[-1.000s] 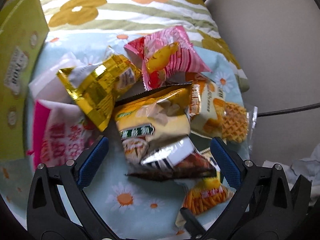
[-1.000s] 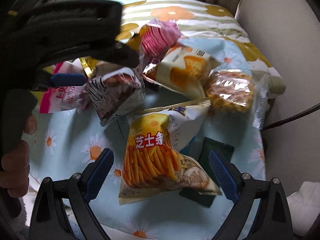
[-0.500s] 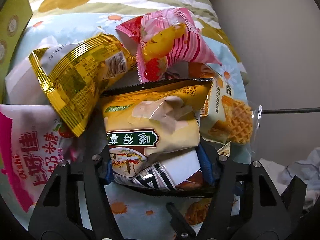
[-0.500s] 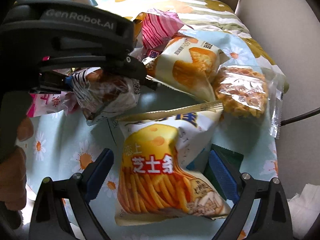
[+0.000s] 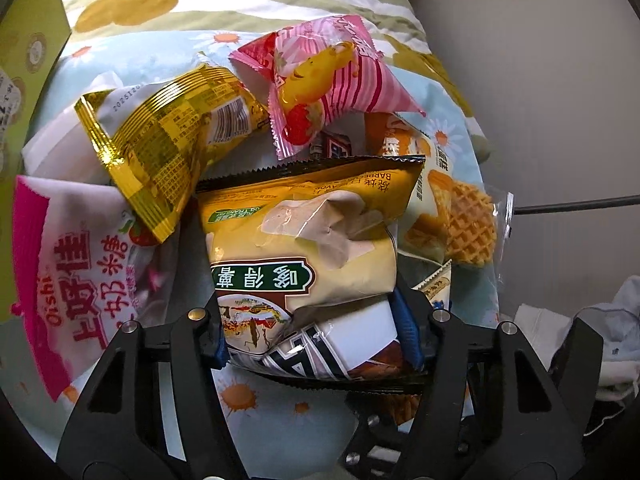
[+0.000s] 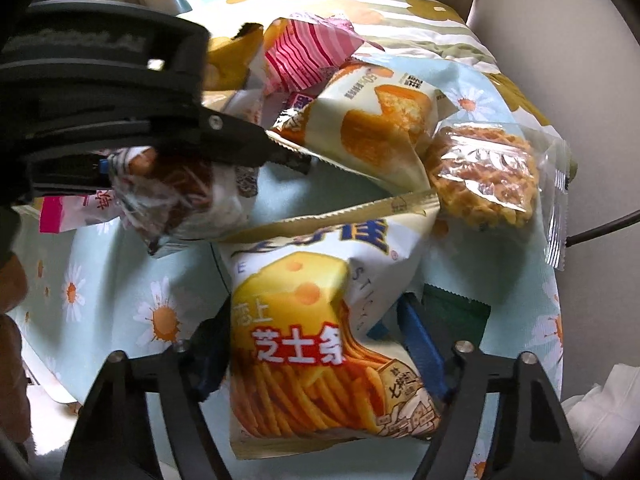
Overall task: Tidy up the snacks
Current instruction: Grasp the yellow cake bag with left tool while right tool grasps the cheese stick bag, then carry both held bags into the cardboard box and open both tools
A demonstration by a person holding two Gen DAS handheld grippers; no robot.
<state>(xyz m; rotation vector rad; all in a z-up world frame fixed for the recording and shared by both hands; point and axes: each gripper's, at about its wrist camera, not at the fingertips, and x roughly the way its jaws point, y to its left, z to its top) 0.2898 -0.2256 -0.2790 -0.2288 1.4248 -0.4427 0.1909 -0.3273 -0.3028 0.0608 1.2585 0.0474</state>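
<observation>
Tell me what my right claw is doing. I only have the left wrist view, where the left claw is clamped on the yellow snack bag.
Observer: The right claw straddles a cheese stick bag, with its pads against both sides.
Operator: Anything underneath that bag?
Observer: A dark green packet lies partly under its right edge, on the daisy cloth.
Operator: Is my bag off the cloth?
Observer: In the right wrist view, the left claw holds the yellow snack bag with its crumpled end hanging above the cloth. It looks lifted, but I can't be sure.
</observation>
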